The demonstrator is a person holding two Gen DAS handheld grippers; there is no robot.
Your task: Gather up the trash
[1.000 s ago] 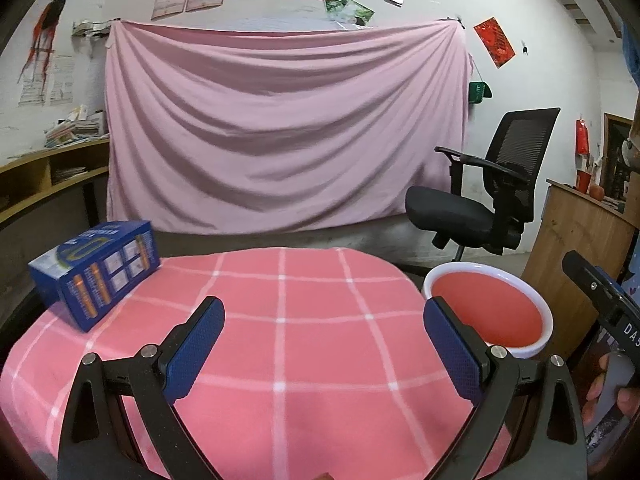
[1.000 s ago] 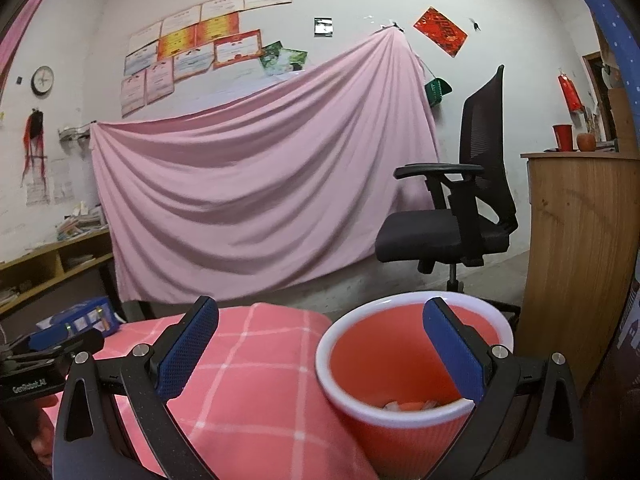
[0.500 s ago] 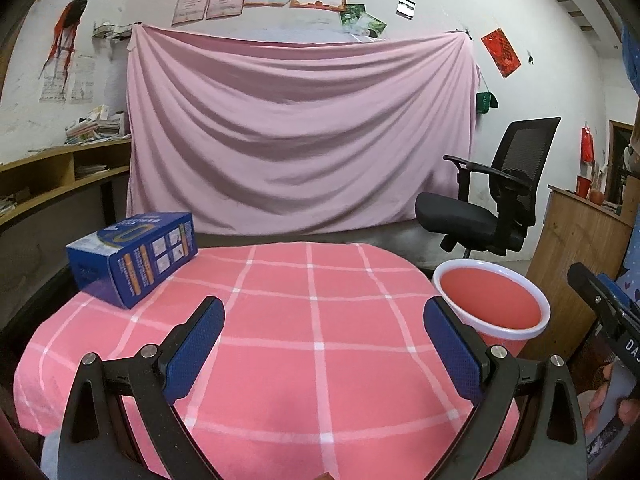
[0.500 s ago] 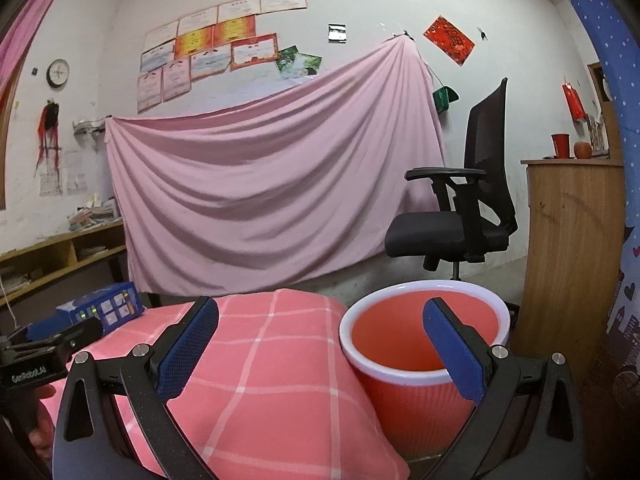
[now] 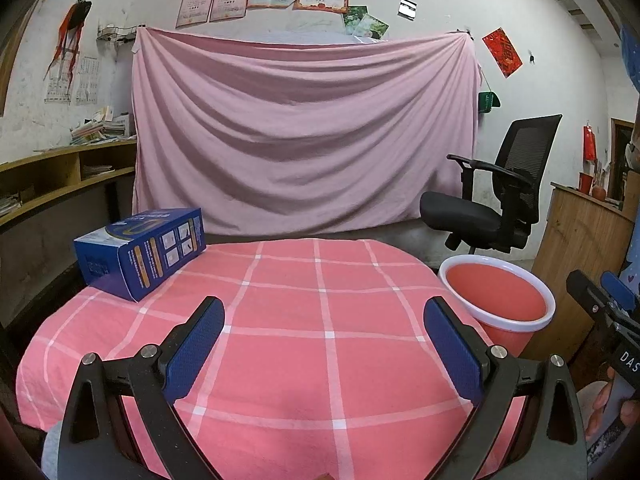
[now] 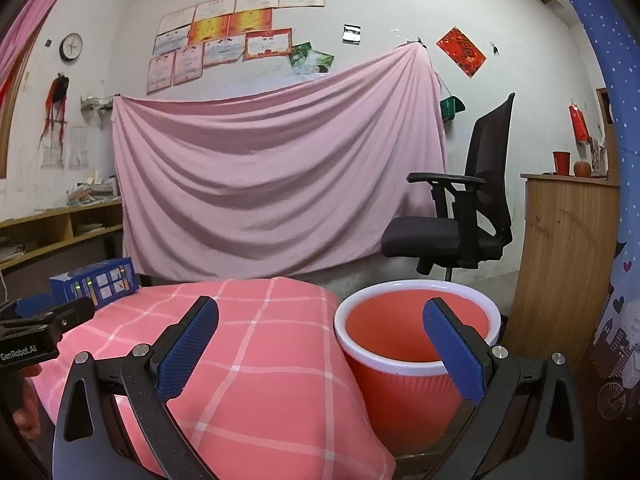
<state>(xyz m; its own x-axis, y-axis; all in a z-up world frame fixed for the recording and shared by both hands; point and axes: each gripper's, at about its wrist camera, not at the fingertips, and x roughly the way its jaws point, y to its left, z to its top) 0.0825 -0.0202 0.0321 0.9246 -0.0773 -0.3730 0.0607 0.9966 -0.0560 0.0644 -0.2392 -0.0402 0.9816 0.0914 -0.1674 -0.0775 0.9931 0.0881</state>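
Note:
A red bin with a white rim (image 5: 498,300) stands right of the round table with its pink checked cloth (image 5: 320,320); it also shows in the right wrist view (image 6: 416,344). Its inside is hidden from here. A blue box (image 5: 140,250) lies at the table's far left, also seen in the right wrist view (image 6: 94,280). My left gripper (image 5: 324,344) is open and empty above the table's near edge. My right gripper (image 6: 320,344) is open and empty, held back from the bin and the table's right edge.
A black office chair (image 5: 496,196) stands behind the bin. A wooden counter (image 6: 568,248) is at the right. A pink sheet (image 5: 304,132) hangs on the back wall. Wooden shelves (image 5: 60,176) run along the left.
Both grippers have pulled back and risen. The table, box and bin now look farther away. The right gripper no longer looks down into the bin.

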